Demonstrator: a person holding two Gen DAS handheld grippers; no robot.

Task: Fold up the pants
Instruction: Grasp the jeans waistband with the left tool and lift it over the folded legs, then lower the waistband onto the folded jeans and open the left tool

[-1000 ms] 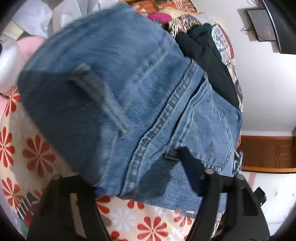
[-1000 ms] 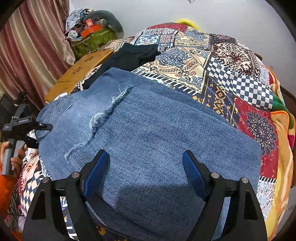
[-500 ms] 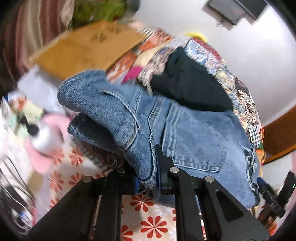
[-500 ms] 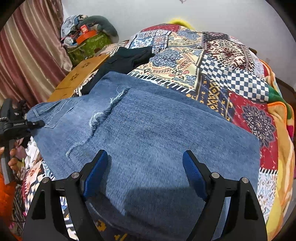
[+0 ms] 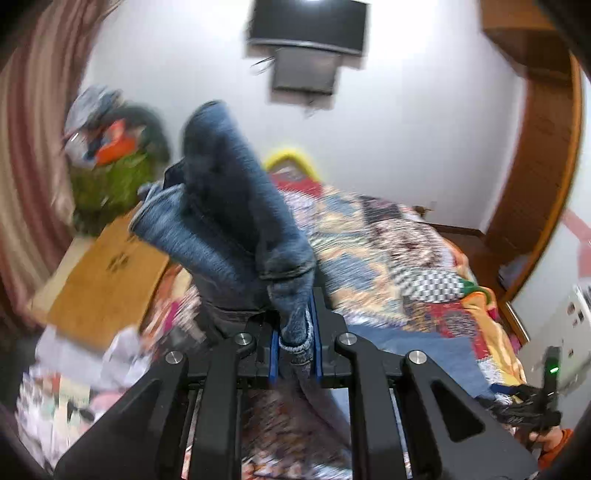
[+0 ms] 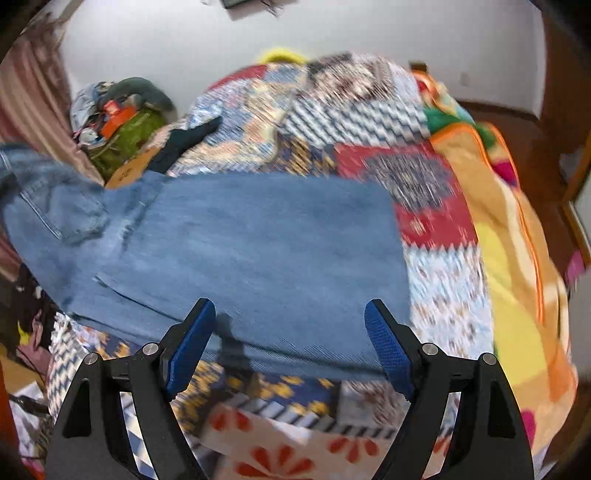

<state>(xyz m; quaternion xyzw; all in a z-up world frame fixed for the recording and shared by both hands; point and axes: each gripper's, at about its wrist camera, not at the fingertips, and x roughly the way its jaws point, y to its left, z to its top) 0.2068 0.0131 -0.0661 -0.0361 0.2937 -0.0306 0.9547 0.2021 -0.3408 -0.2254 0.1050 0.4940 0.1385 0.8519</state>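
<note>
Patchwork bed (image 6: 436, 221) carrying blue jeans (image 6: 258, 243), legs spread flat, waist end raised at left. Left gripper (image 5: 294, 343) clamped on waistband denim; right gripper (image 6: 290, 343) wide open, empty, above near hem. Best carried across taut, edges aligned.

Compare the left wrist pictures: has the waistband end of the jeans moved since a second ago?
Yes. The jeans, clamped in the left tool, have risen off the bed, now reaching toward the wall screen.

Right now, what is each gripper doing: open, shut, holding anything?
Left gripper: shut on a bunched fold of the jeans.
Right gripper: open, holding nothing; the jeans lie beyond its tongs on the patchwork blanket.
</note>
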